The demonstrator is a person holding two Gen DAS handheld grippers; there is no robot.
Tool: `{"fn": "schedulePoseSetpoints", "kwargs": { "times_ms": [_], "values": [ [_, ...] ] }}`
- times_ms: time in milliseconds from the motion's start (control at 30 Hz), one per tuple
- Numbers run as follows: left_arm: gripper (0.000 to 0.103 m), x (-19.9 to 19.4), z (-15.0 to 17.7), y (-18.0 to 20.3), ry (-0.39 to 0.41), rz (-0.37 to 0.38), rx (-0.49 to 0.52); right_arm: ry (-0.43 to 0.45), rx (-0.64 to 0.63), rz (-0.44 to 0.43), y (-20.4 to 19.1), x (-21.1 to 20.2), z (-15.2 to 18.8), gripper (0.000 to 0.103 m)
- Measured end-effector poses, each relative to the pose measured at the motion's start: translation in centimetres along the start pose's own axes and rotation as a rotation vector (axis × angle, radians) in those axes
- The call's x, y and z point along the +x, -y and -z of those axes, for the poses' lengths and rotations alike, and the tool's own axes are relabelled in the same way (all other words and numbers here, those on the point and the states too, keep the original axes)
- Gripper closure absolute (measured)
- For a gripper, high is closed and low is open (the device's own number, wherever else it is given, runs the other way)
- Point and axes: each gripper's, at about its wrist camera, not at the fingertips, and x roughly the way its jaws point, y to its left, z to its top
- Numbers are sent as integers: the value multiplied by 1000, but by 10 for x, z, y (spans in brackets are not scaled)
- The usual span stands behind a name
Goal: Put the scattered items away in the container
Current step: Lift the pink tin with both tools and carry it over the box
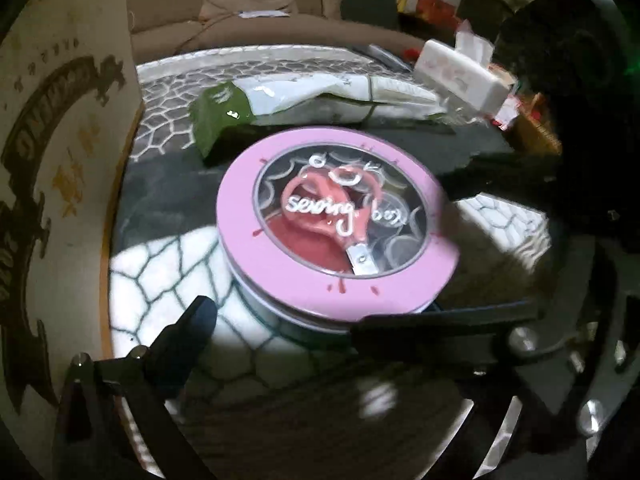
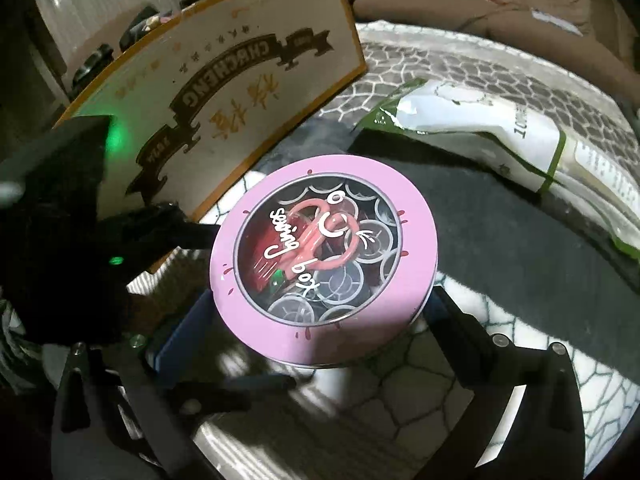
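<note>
Right gripper (image 2: 320,320) spread wide around the round pink tin with a clear window lid lettered "sewing box" (image 2: 324,260), blue-faced left finger (image 2: 180,332) at the tin's left flank, black right finger (image 2: 460,320) close at the right flank; whether the pads actually touch the wall, cannot tell. Pitched down over the tin from the near side, tin sitting between the fingers on the white quilted cloth with a dark cobble pattern (image 2: 420,380).

Left gripper (image 1: 276,320) also open, black left finger (image 1: 192,328) clear of the tin on the cloth (image 1: 160,272), its right finger (image 1: 440,320) lying across under the tin's (image 1: 280,280) near rim; contact not clear. Reaching in low from the tin's side, seen dark at left in the right wrist view.

Inside, through the window: red-handled scissors (image 1: 332,216) over clear plastic bobbins (image 2: 348,280) and something red.

Beyond the tin, a green and white plastic pouch (image 1: 312,100) flat on the cloth, a white tissue box (image 1: 464,76) farther off, a cream cardboard box with brown banner print (image 2: 240,80) standing beside the tin, a brown sofa (image 1: 260,8) behind
</note>
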Motion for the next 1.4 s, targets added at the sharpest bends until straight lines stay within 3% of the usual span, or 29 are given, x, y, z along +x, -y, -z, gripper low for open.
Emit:
{"fn": "schedulePoseSetpoints", "kwargs": {
  "times_ms": [167,333,700,1100,1400],
  "values": [
    [0,-1,-3,1,35,-14,-20,14,-12,7,-1,-2,1,0],
    [1,-10,-9,14,117,-36,37,15,13,-26,0,-6,1,1],
    [2,-40,-14,23,195,-25,58,61,17,-25,-9,-36,5,4],
    [3,-143,-15,30,275,-89,89,116,-48,13,-81,-98,-18,6],
    [3,-227,-16,51,373,-119,126,195,-101,70,-153,-173,-27,6]
  ]
}}
